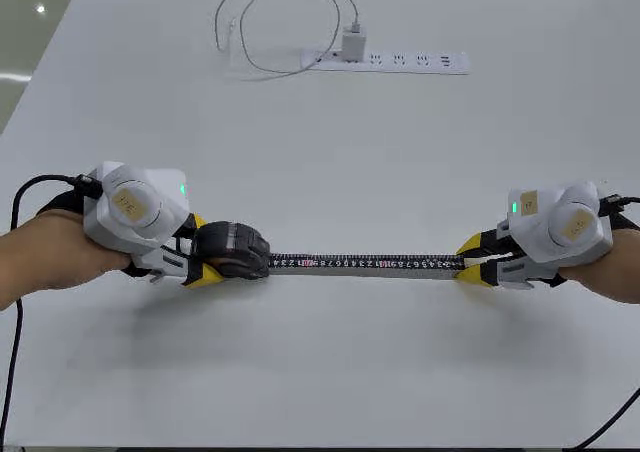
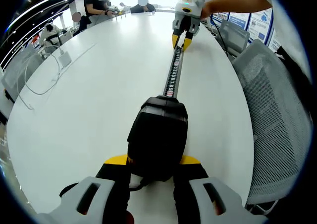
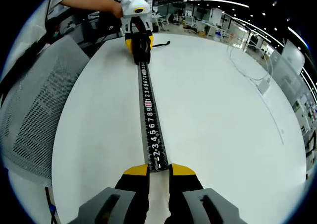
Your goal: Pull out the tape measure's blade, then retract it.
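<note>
A black tape measure case [image 1: 232, 249] lies on the white table, and my left gripper [image 1: 205, 262] is shut on it; in the left gripper view the case [image 2: 158, 135] sits between the yellow-tipped jaws. Its dark blade [image 1: 365, 262] with white numbers runs flat along the table to my right gripper [image 1: 472, 260], which is shut on the blade's end. In the right gripper view the blade [image 3: 150, 130] leads from my right gripper [image 3: 158, 171] back to the case [image 3: 141, 42]. My right gripper [image 2: 182, 39] appears far off in the left gripper view.
A white power strip [image 1: 400, 61] with a plugged charger [image 1: 354, 44] and looped white cable [image 1: 270, 22] lies at the table's far side. A grey mesh chair [image 2: 267, 110] stands beside the table. Black cords [image 1: 12, 302] trail from the grippers.
</note>
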